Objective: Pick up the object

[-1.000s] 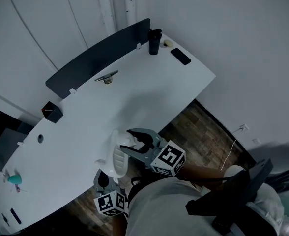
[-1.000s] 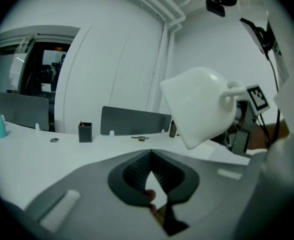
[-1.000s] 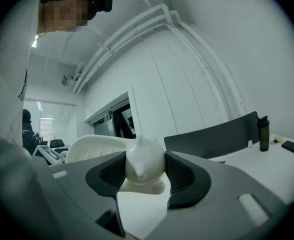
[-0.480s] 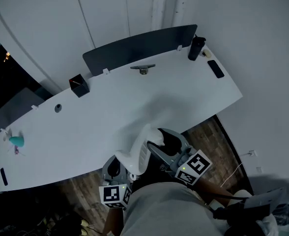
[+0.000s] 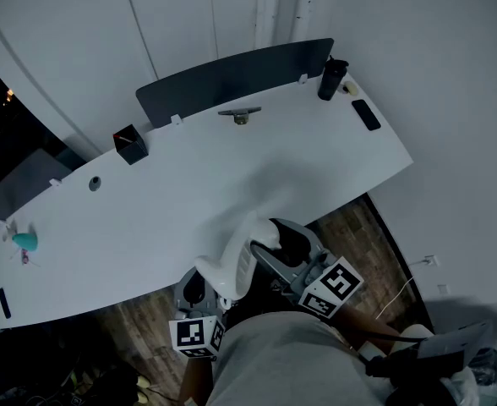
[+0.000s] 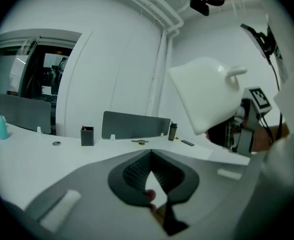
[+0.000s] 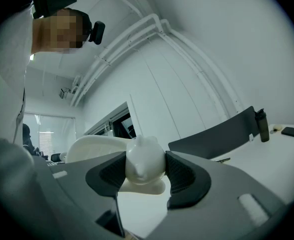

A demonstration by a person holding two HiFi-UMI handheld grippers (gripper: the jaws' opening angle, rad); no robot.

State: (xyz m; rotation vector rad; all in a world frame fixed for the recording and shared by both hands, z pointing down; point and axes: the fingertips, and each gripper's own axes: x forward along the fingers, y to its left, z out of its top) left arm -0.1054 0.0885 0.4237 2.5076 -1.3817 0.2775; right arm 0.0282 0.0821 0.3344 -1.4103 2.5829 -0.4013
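Pick-up nearly done: right gripper (image 7: 145,168) clamps the white plastic object (image 5: 234,267) past the desk's (image 5: 189,184) 6 o'clock edge.
Left gripper (image 6: 150,159) closed, empty; next likely needs a steady hold.

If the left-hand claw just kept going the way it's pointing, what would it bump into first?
The left gripper tilts slightly down, so probably the white table first, short of the small metal piece and the grey screen; depth is hard to judge.

Dim, bluish light throughout; both gripper views bulge and darken at the edges.
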